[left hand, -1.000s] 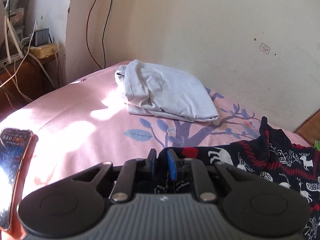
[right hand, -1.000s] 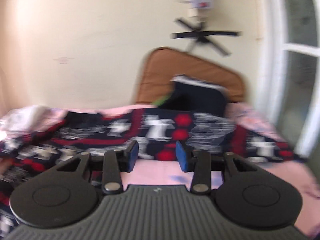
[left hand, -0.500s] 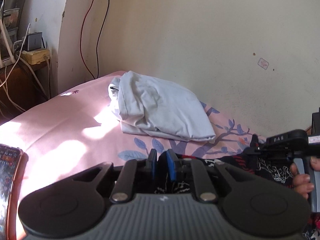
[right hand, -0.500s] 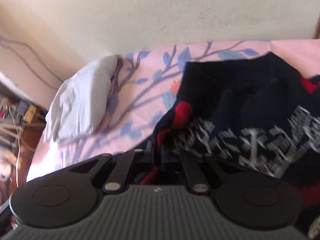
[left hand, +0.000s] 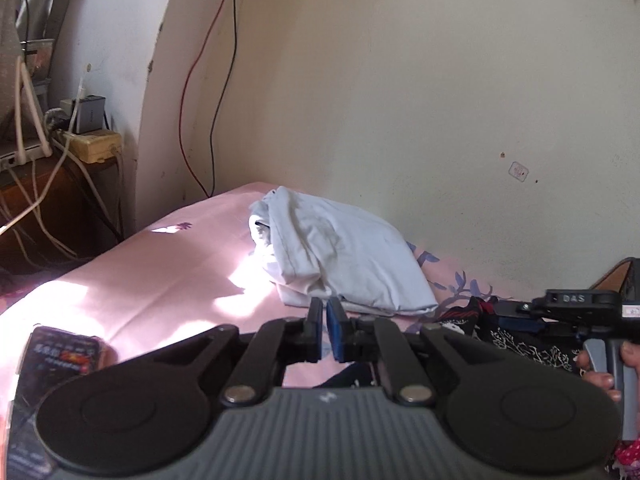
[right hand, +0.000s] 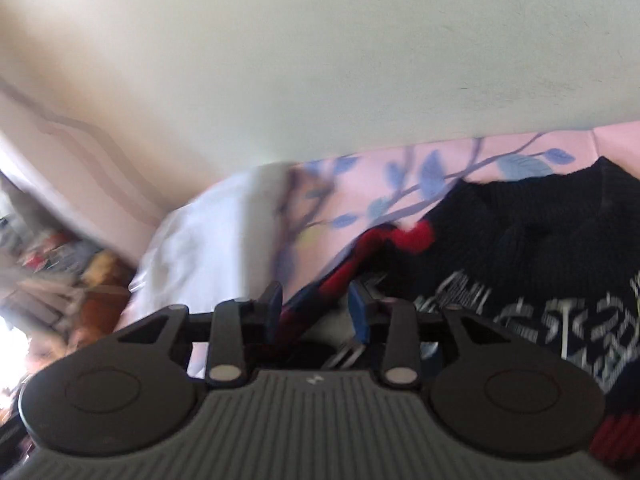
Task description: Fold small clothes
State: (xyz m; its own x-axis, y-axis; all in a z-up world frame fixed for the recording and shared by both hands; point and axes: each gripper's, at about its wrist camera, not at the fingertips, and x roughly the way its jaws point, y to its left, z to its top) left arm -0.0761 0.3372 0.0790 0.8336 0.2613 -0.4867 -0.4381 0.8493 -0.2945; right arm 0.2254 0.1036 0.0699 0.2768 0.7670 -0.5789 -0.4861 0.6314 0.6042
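Right wrist view smeared throughout. Dark patterned sweater (right hand: 540, 264) cut off right, partly hidden behind right gripper (right hand: 316, 312); grip undeterminable.
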